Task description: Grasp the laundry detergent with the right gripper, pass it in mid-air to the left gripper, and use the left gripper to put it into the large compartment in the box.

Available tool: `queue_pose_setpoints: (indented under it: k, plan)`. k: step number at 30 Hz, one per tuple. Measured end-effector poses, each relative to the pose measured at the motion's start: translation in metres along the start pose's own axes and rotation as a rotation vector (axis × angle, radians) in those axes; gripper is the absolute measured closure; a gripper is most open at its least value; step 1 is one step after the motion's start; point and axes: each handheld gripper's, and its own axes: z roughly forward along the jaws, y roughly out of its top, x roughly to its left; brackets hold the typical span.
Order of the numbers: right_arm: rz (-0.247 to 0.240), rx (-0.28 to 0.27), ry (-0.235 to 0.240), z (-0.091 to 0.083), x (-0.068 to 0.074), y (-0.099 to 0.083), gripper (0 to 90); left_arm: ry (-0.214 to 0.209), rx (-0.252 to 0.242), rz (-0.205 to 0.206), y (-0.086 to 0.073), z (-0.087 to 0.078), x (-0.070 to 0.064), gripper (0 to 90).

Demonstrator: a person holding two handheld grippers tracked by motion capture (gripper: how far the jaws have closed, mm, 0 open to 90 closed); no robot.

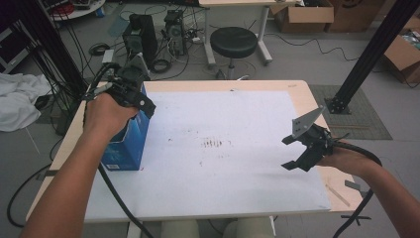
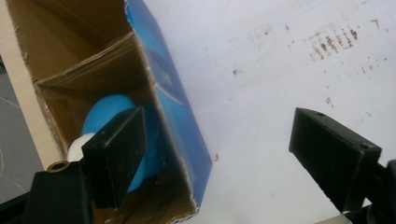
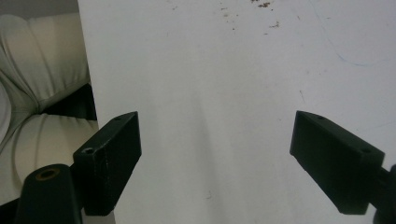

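Note:
A blue cardboard box (image 1: pixel 130 143) stands open-topped at the table's left edge. My left gripper (image 1: pixel 141 99) hovers over its top, open. In the left gripper view, the left gripper (image 2: pixel 217 135) straddles the box's blue wall (image 2: pixel 180 107), with one jaw inside the opening and the other outside over the white sheet. Inside the box lie a round blue object (image 2: pixel 105 112) and a small white one (image 2: pixel 77 144), partly hidden by the inner jaw. My right gripper (image 1: pixel 287 153) is held open and empty above the white sheet (image 1: pixel 223 168) near the table's right side, with bare sheet between its jaws (image 3: pixel 215 135).
The white sheet covers most of the wooden table (image 1: pixel 304 94) and has dark smudges (image 1: pixel 215 144) at its middle. Beyond the table stand a black stool (image 1: pixel 233 42), computer towers (image 1: pixel 141 34) with cables, a black frame post (image 1: pixel 366 59) and cardboard boxes (image 1: pixel 302 15). White cloth (image 1: pixel 17 96) lies at far left.

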Motion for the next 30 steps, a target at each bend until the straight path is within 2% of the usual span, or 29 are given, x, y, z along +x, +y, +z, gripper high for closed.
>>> queue_pose_setpoints:
  k: [7, 19, 30]
  plan:
    - [0.0, 0.007, 0.004, 0.002, -0.001, 0.003, 16.2, -0.019, 0.007, 0.034, 0.008, 0.002, -0.012, 19.8]
    - [-0.006, 0.01, 0.008, 0.005, -0.004, 0.007, 16.2, -0.044, 0.049, 0.061, 0.021, 0.004, -0.023, 20.4]
    - [0.0, 0.014, 0.009, 0.006, -0.004, 0.007, 16.2, -0.056, 0.097, 0.089, 0.035, 0.011, -0.042, 20.3]
